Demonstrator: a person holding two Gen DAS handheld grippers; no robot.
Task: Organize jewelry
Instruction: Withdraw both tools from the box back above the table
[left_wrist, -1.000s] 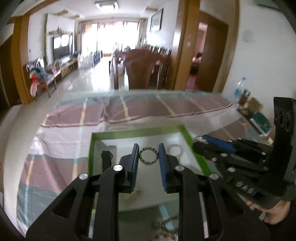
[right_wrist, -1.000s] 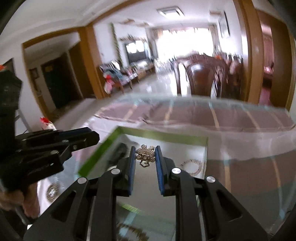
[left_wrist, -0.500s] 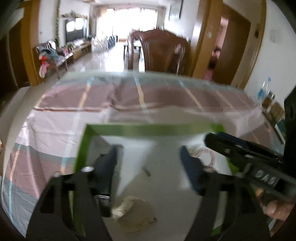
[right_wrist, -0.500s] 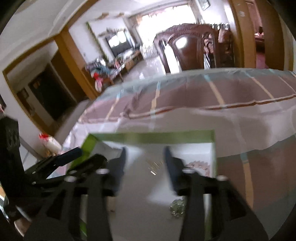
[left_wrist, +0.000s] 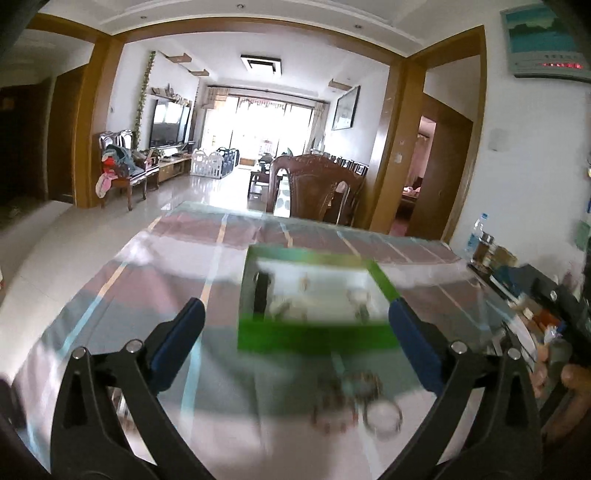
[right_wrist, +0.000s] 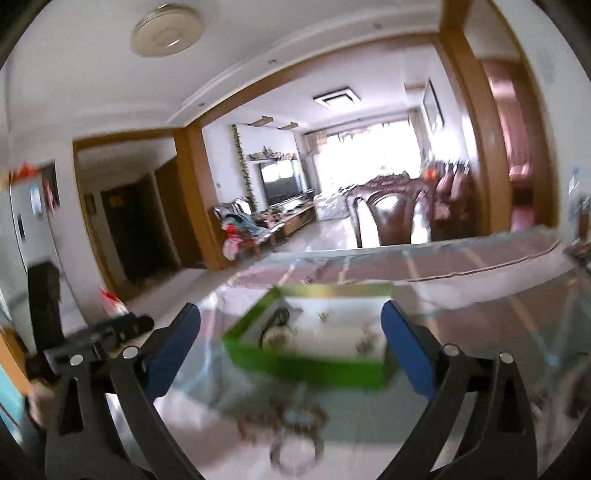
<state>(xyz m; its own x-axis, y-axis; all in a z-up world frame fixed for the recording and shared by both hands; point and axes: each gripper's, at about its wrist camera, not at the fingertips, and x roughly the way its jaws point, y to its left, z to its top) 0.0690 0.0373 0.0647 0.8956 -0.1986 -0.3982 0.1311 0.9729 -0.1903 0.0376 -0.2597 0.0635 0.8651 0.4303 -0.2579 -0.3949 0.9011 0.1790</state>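
Below both wide-open jaws sits a loose jewelry pile (left_wrist: 354, 402) on the bench (left_wrist: 110, 295). Left hand-held gripper (left_wrist: 295, 332) and right hand-held gripper (right_wrist: 291, 332) hold nothing, jaws just opened; the green box (left_wrist: 314, 338) lies just past the pile

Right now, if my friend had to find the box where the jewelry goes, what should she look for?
Find the long table with the pink and grey striped cloth under clear plastic. Near its middle sits an open box, white inside with small jewelry pieces. It is the only thing with bright green walls; the loose jewelry pile lies outside it.
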